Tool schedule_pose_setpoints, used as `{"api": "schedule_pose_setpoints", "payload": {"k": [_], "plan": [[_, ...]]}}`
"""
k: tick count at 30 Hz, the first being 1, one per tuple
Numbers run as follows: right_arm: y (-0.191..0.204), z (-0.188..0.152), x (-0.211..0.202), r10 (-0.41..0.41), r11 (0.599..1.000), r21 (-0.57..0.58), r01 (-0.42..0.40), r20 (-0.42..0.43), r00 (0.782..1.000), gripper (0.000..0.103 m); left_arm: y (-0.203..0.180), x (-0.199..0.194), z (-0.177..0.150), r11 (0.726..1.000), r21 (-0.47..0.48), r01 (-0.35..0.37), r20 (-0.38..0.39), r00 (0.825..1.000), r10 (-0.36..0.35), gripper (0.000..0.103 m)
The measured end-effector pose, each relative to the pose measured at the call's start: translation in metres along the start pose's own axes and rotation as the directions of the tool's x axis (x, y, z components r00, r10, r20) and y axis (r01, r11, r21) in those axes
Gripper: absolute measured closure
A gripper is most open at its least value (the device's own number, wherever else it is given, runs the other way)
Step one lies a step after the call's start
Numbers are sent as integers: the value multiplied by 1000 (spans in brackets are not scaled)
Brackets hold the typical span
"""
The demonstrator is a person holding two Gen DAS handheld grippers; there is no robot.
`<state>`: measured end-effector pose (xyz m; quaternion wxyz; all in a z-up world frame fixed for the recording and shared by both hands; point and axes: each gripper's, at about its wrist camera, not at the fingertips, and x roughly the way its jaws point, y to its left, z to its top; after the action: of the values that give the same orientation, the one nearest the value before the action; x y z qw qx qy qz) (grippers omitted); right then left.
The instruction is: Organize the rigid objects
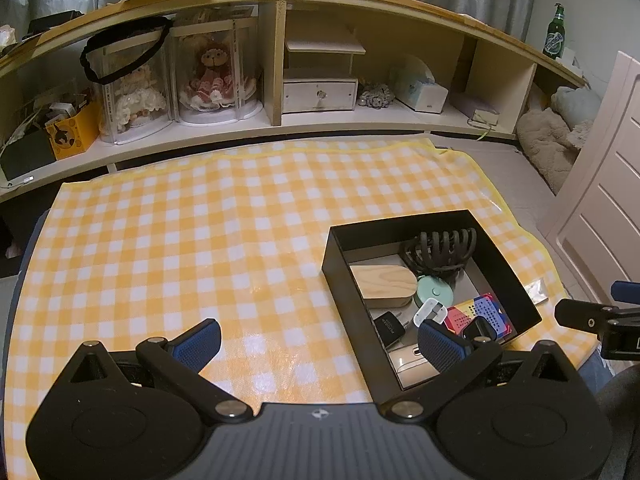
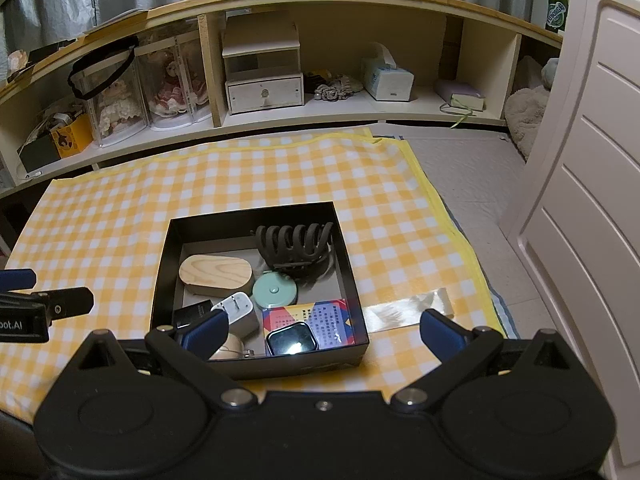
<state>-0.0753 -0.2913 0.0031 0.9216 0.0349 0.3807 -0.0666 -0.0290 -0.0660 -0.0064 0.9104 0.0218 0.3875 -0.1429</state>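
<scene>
Now: One Box, Nine Things Inside, Two Empty Claws

One black box [image 2: 256,364] is seen on a yellow checked cloth [image 2: 120,216], and all the small rigid things are gathered inside it. Nine can be counted in the right wrist view: one dark hair clip [image 2: 294,248] at the far side, one oval wooden block [image 2: 216,274], one mint round case [image 2: 274,290], one white plug adapter [image 2: 238,312], one small black block [image 2: 192,314], one colourful card [image 2: 316,320], one dark-screened watch [image 2: 291,343], and, nearest the camera, one pale round wooden piece [image 2: 228,350] with a small metal clip [image 2: 249,353] beside it. One clear wrapper [image 2: 408,308] lies flat on the cloth just beside the box's right wall.

The left claw [image 1: 318,344] is held wide open with nothing between its fingers, above the cloth at the box's near-left corner. The right claw [image 2: 324,332] is likewise spread wide and empty, over the box's near wall. Two cased dolls [image 1: 176,80] are shelved behind.
</scene>
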Motion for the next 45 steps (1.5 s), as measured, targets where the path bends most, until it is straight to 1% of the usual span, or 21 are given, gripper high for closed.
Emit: {"api": "schedule_pose_setpoints", "payload": {"k": [45], "plan": [[-1,-2,1,5,1000,4,-5,-6,1000,0,-3,-3,2,1000,5,0,5,1000,0,0]]}}
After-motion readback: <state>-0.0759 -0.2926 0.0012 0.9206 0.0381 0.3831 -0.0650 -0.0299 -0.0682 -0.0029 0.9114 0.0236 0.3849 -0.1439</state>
